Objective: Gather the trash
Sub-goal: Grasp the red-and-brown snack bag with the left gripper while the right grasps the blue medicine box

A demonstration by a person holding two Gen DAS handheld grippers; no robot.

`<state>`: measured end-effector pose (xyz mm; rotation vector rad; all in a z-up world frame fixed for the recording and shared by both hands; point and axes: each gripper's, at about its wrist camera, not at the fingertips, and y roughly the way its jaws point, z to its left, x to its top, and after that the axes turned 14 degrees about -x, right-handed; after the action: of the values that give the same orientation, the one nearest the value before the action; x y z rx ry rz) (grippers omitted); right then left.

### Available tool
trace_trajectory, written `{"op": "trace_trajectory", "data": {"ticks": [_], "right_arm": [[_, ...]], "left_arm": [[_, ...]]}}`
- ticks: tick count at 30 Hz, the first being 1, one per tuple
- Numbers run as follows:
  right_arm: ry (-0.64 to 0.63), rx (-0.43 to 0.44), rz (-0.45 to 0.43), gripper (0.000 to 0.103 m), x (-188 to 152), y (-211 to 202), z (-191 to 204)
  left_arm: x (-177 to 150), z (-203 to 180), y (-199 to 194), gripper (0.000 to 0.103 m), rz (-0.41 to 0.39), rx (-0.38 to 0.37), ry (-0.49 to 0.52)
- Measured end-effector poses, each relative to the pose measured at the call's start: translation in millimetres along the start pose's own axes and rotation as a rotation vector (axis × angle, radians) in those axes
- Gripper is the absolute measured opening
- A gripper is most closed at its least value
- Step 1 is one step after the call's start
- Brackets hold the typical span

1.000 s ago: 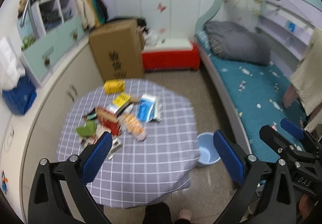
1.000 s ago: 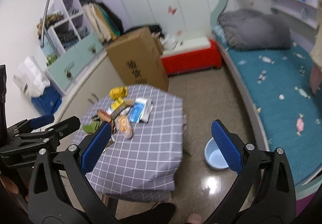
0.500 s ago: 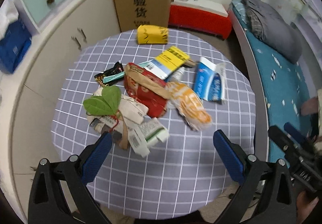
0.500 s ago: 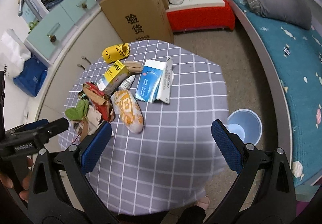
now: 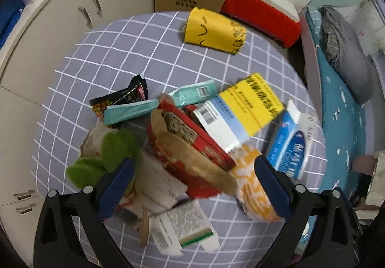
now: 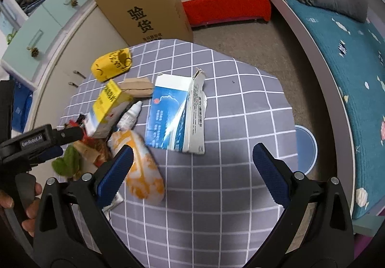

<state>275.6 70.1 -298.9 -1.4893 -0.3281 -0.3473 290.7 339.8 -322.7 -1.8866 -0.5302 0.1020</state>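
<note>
Your left tool (image 5: 192, 186) hangs released, jaws wide, right over the trash pile (image 5: 187, 138) on the checked table (image 5: 115, 51), its pads either side of the red wrapper (image 5: 192, 147). Your right tool (image 6: 192, 171) is also released, just right of that pile, near the blue box (image 6: 173, 114).

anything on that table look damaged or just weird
The blue carton lies flattened with a torn, ragged top flap, beside a heap of wrappers. In that heap the red packet is ripped open, brown paper lining showing. A small dropper bottle lies tipped on its side. Both grippers, left and right, are open, holding nothing.
</note>
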Motion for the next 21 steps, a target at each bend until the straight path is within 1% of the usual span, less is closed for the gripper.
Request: {"op": "trace_trajectory", "data": {"ticks": [1, 2, 4, 6, 7, 8, 10, 11, 12, 13, 14, 17, 21], "right_arm": [[0.005, 0.000, 0.001, 0.097, 2.3, 4.9, 1.5], [0.010, -0.002, 0.002, 0.097, 5.4, 11.6, 3.3], [0.019, 0.001, 0.009, 0.097, 9.7, 22.0, 6.9], [0.029, 0.006, 0.016, 0.097, 14.2, 34.2, 10.4], [0.030, 0.002, 0.019, 0.097, 15.9, 40.4, 11.8], [0.029, -0.004, 0.026, 0.096, 17.4, 46.4, 13.3], [0.033, -0.012, 0.046, 0.085, 20.4, 59.6, 15.8], [0.029, -0.015, 0.067, 0.071, 21.2, 67.6, 16.6], [0.027, -0.014, 0.083, 0.055, 20.2, 71.8, 17.8], [0.030, -0.008, 0.099, 0.046, 18.9, 76.1, 18.0], [0.030, -0.023, 0.094, 0.030, 18.3, 75.4, 17.7], [0.045, 0.027, 0.111, 0.028, 17.0, 71.0, 12.5], [0.056, 0.070, 0.087, 0.028, 17.1, 45.3, 4.2]], "left_arm": [[1.7, 2.4, 5.1, 0.084, 0.012, -0.006, -0.004], [2.5, 5.4, 8.3, 0.068, 0.025, -0.015, -0.013], [2.4, 9.6, 9.6, 0.060, 0.034, -0.070, -0.032], [1.0, 10.1, 4.8, 0.051, 0.017, -0.089, -0.023], [-0.3, 9.6, 1.5, 0.041, 0.008, -0.107, -0.014], [-1.4, 8.6, -0.9, 0.035, 0.002, -0.110, -0.006], [-3.4, 8.1, -6.7, 0.032, -0.013, -0.121, 0.011], [-5.3, 8.6, -10.2, 0.029, -0.021, -0.134, 0.021], [-6.5, 9.4, -13.1, 0.029, -0.026, -0.136, 0.024], [-7.3, 10.4, -16.3, 0.028, -0.030, -0.144, 0.026], [-9.2, 10.8, -23.0, 0.027, -0.045, -0.154, 0.028], [-15.0, 6.9, -45.4, 0.026, -0.091, -0.163, 0.045], [-23.0, -10.8, -78.3, 0.026, -0.156, -0.163, 0.104]]}}
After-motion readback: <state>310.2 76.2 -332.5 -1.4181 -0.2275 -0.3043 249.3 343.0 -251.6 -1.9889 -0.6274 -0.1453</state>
